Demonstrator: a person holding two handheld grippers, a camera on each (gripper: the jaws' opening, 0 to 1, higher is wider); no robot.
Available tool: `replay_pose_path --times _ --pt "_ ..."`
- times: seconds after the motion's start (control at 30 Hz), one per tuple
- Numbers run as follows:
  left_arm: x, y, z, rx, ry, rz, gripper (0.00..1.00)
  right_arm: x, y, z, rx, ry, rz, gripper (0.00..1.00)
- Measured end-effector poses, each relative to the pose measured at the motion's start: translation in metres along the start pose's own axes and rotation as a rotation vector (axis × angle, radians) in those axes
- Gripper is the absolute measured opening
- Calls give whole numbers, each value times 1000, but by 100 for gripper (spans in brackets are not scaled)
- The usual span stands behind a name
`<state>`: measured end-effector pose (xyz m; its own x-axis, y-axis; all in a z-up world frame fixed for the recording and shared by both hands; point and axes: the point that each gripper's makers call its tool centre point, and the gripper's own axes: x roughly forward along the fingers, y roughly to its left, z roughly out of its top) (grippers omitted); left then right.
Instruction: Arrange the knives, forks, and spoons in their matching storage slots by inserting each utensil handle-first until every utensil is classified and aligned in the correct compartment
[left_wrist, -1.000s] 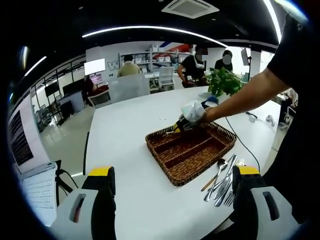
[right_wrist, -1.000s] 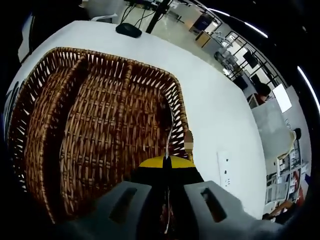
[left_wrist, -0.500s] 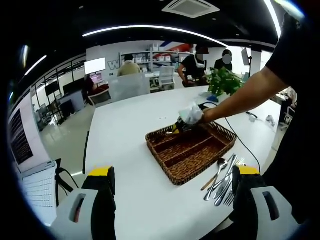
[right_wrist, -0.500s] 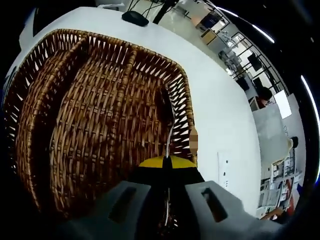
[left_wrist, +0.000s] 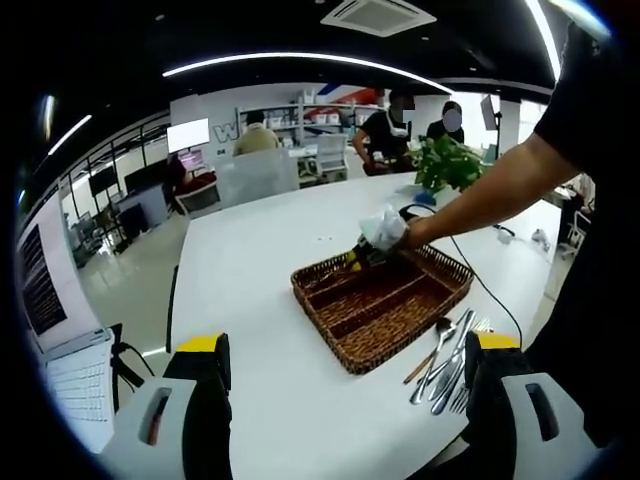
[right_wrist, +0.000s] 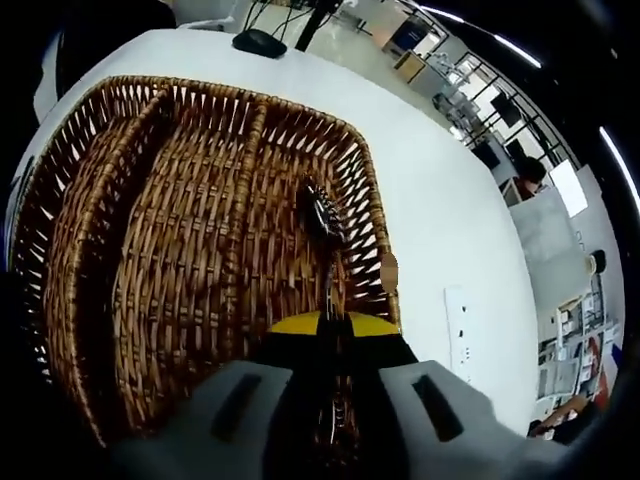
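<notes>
A brown wicker basket (left_wrist: 385, 300) with three long compartments sits on the white table (left_wrist: 260, 270). Several loose knives, forks and spoons (left_wrist: 447, 362) lie beside its near right end. My left gripper (left_wrist: 350, 348) is open, jaws wide apart and nothing between them, short of the basket. My right gripper (left_wrist: 362, 255), in a person's hand, is at the basket's far corner. In the right gripper view my right gripper (right_wrist: 333, 325) is shut on a thin metal utensil (right_wrist: 324, 222). Its dark far end reaches down into the rightmost compartment of the basket (right_wrist: 150, 250). I cannot tell which kind of utensil it is.
A potted plant (left_wrist: 448, 162) and a black cable (left_wrist: 490, 290) are past the basket on the right. A black mouse (right_wrist: 258, 42) lies beyond the basket, and a small white plate (right_wrist: 460, 325) is on the table beside it. An open laptop (left_wrist: 70, 375) is at the left. People sit at the back.
My right gripper has tipped, and the utensil's far end now sits lower inside the rightmost compartment with its dark head in sight. My left gripper and the loose pile have not moved.
</notes>
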<state>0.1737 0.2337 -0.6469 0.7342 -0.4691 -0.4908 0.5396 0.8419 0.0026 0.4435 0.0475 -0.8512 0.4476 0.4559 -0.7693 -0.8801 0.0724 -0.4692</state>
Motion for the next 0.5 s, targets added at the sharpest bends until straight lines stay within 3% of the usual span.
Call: replay_pose_path --times 0.3,0.37,0.43,0.5 --pt "5 -2 5 9 -20 -13 99 -24 -11 12 51 -79 -23 17" --pt "6 -3 6 8 -26 -15 99 -30 -17 20 67 -114 -37 30" --pt "7 -3 7 8 -34 -19 99 -42 -31 28 139 -156 -84 46" --pt "9 -5 9 12 -42 -28 99 -57 -40 35 191 -194 -103 53"
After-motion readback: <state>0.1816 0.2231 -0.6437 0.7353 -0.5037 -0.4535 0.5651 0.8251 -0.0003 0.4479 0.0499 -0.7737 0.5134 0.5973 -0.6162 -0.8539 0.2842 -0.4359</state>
